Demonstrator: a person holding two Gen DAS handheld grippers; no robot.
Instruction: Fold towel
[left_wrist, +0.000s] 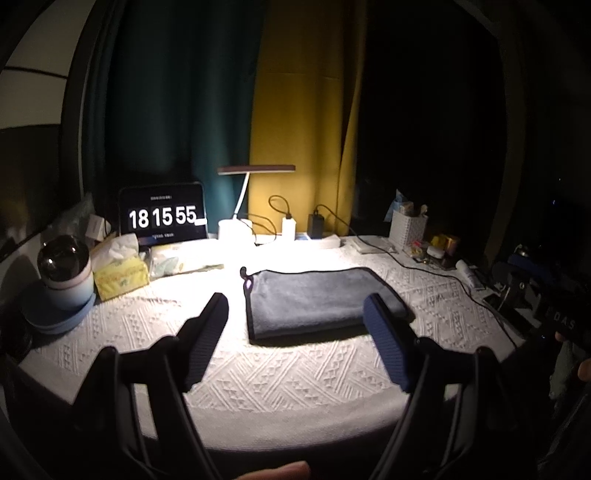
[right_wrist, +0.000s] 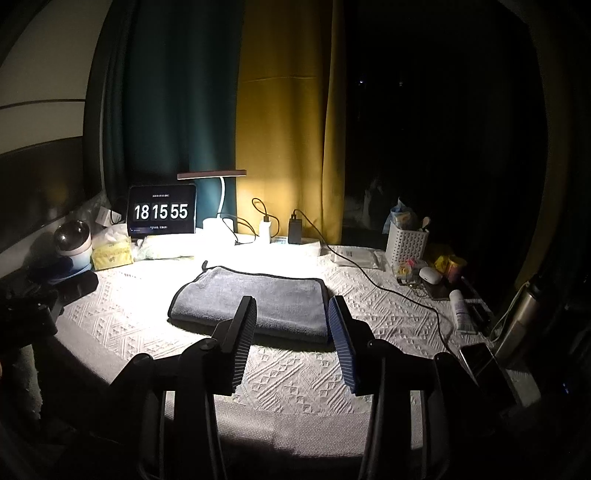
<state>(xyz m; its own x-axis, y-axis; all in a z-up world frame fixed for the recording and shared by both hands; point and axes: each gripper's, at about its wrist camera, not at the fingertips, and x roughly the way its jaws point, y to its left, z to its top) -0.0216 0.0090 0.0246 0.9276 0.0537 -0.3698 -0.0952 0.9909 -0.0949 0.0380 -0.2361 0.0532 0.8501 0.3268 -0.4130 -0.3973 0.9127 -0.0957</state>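
Note:
A grey towel (left_wrist: 317, 301) with dark trim lies folded flat in the middle of the white patterned tablecloth (left_wrist: 288, 373), a small hanging loop at its far left corner. It also shows in the right wrist view (right_wrist: 255, 304). My left gripper (left_wrist: 295, 306) is open and empty, held above the table just in front of the towel's near edge. My right gripper (right_wrist: 291, 310) is open and empty, its fingertips over the towel's near right part, not touching it as far as I can tell.
A lit desk lamp (left_wrist: 255, 171), a clock tablet (left_wrist: 162, 214), chargers and cables (left_wrist: 317, 225) stand at the back. A tissue box (left_wrist: 120, 275) and round device (left_wrist: 64, 264) are at the left. A white basket (right_wrist: 406, 243), tube (right_wrist: 460, 308), phone (right_wrist: 484, 363) and bottle (right_wrist: 524, 317) are at the right.

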